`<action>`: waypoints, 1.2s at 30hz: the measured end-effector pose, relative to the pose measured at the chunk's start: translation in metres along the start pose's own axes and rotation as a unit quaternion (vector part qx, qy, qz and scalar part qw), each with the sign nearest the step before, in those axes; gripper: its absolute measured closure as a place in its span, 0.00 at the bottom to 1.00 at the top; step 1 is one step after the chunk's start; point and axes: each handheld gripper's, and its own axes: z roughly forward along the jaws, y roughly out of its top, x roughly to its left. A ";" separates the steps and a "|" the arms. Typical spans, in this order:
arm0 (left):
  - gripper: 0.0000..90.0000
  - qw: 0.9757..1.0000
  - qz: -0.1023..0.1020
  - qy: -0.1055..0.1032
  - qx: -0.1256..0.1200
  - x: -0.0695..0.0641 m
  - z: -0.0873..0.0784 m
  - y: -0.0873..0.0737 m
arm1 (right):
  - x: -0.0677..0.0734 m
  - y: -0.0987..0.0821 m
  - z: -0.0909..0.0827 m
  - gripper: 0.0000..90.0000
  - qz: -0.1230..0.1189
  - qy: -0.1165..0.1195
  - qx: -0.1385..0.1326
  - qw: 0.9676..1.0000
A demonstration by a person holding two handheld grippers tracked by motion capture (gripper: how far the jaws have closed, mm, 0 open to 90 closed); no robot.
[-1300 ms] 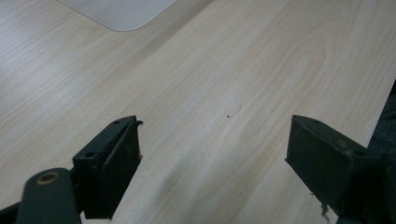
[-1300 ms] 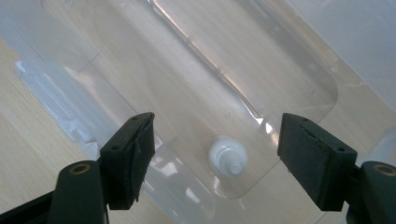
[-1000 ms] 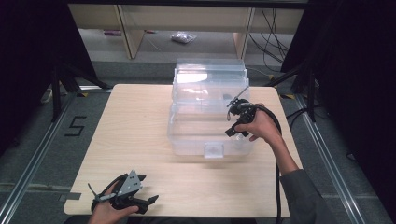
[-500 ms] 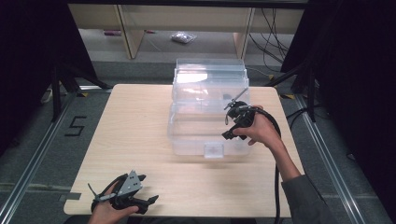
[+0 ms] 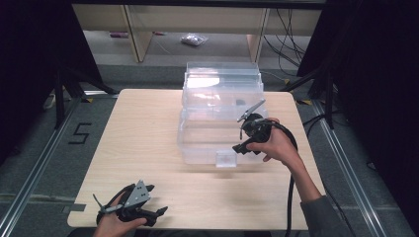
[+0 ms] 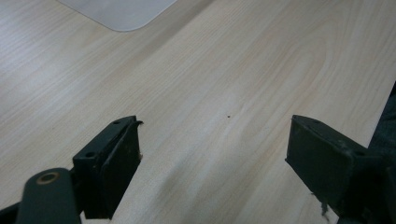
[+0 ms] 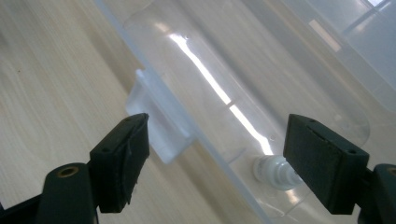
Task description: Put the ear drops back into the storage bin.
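Wood table (image 5: 148, 148); clear bin (image 5: 222, 118) just beyond right hand-held gripper (image 7: 217, 163), jaws apart.

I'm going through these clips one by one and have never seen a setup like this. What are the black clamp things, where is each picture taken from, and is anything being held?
A person sits at a wooden table with a hand-held two-jaw gripper in each hand. The high view looks down from above. The left gripper rests near the table's front edge, jaws open over bare wood. The right gripper is at the near side of a clear plastic box with a small front latch. The other two pictures come from cameras riding on each gripper. In the right gripper view the jaws have just been opening and stand wide, pressing on nothing; a clear bottle lies inside the box.
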 end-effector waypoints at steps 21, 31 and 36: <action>0.19 1.000 0.005 0.002 0.008 0.001 0.000 0.000 | 0.034 -0.038 -0.005 0.26 -0.012 0.018 -0.061 0.998; 0.19 1.000 0.006 0.001 0.008 0.001 0.000 0.000 | 0.049 -0.051 -0.004 0.25 -0.027 0.021 -0.077 0.996; 0.19 1.000 0.003 0.002 0.006 0.001 0.000 0.000 | 0.054 -0.056 0.000 0.25 -0.030 0.028 -0.083 0.996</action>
